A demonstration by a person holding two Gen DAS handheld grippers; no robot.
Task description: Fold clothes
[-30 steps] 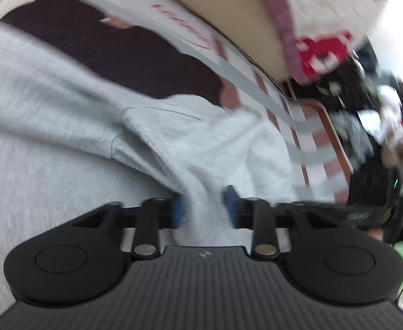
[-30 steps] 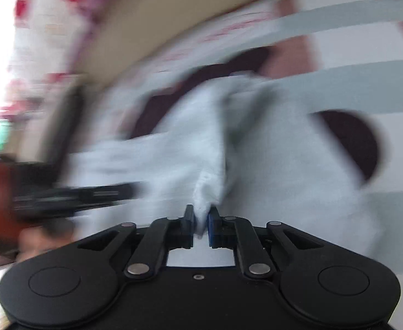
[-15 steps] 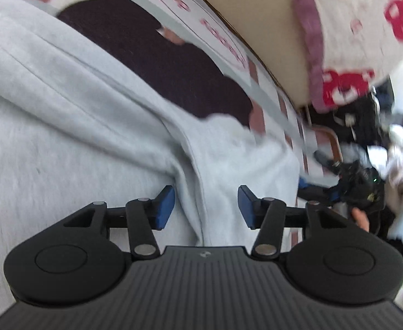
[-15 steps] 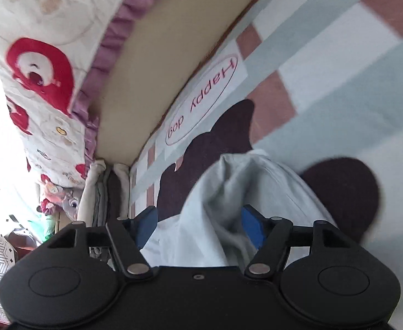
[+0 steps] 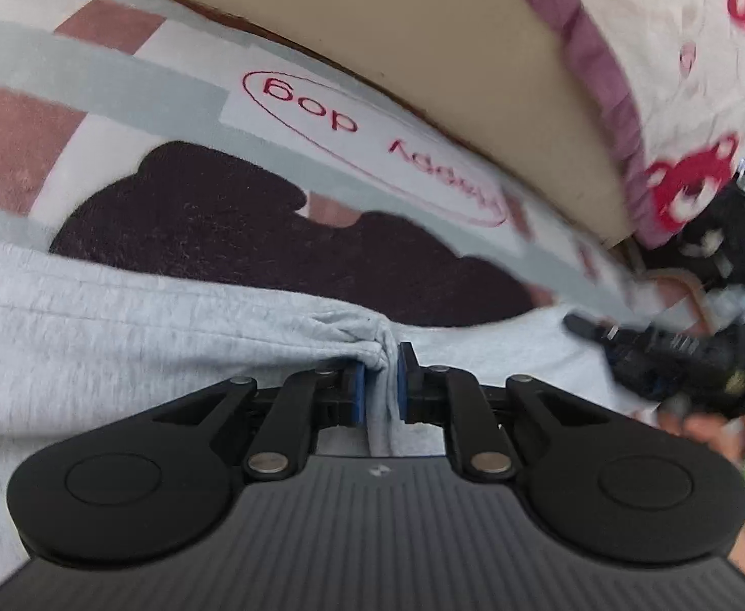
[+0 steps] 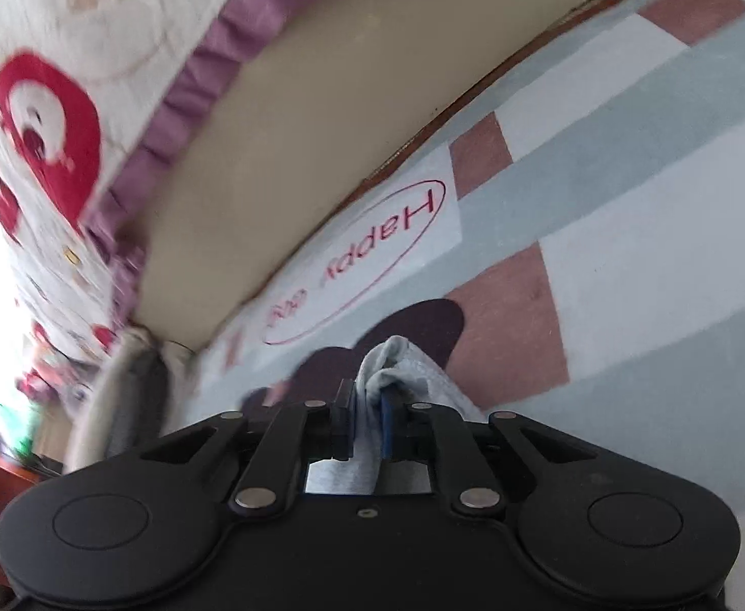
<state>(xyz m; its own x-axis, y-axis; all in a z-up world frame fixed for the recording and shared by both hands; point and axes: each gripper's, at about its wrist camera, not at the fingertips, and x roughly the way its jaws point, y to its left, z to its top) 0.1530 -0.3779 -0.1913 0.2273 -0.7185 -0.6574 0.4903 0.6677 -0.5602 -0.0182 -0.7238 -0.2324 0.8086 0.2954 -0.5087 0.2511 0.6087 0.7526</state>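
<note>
A light grey garment (image 5: 118, 336) lies on a checked mat (image 5: 118, 71) printed with a dark dog shape and "Happy dog". My left gripper (image 5: 380, 389) is shut on a bunched fold at the garment's far edge. In the right wrist view, my right gripper (image 6: 370, 420) is shut on another bunched fold of the grey garment (image 6: 398, 361), with the mat (image 6: 627, 234) beyond it. The right gripper also shows at the right edge of the left wrist view (image 5: 678, 356), low over the cloth.
A tan bed base (image 5: 474, 51) runs along the mat's far edge, with a white quilt with red bears and a purple frill (image 5: 678, 76) hanging over it. Dark clutter (image 5: 728, 265) sits at the far right. A folded pale cloth (image 6: 118, 397) lies left of the mat.
Half a second ago both grippers were open around grey folds. Both have now closed on the cloth and sit nearer the garment's far edge.
</note>
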